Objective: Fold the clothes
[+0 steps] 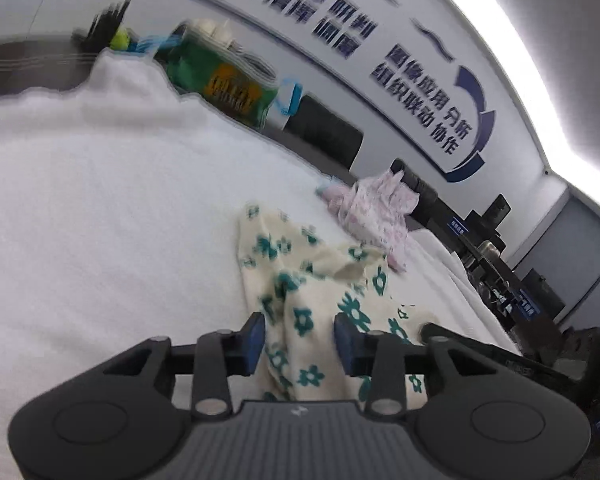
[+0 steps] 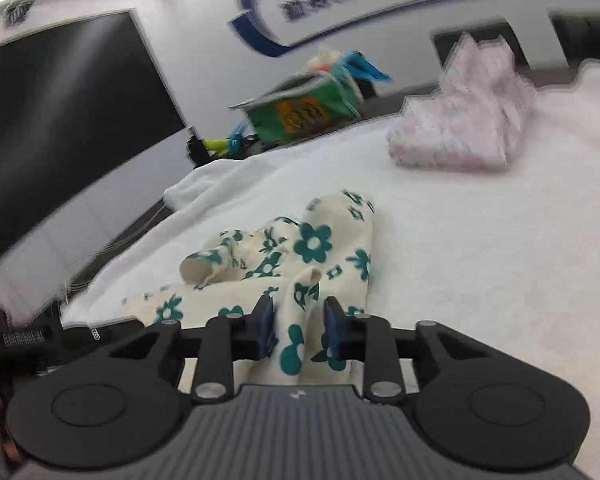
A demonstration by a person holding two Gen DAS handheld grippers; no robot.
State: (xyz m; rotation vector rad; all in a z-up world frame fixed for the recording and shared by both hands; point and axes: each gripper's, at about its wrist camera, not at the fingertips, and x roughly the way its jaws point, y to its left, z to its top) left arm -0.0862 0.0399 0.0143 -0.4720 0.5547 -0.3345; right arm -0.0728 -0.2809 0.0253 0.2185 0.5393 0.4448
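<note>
The left gripper (image 1: 300, 340) and the right gripper (image 2: 298, 326) each pinch a bunch of the cream flowered cloth (image 2: 312, 244), which lies crumpled on the white towel (image 2: 480, 260). Farther back sits a pink folded garment (image 2: 460, 128), then a green bag (image 2: 308, 112).

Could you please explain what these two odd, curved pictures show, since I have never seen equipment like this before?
There is no robot arm here: a person holds a two-finger gripper in each hand, and a fisheye camera on each looks forward along its fingers, which curves the room. One picture comes from the left gripper, the other from the right gripper. Both are at a cream garment with teal flowers, lying crumpled on a white towel-like cover. Each gripper has a fold of that garment between its blue pads; the blurred pictures do not show whether the pads actually press on it. Further back lie a bundled pink patterned garment and a green box.
</note>
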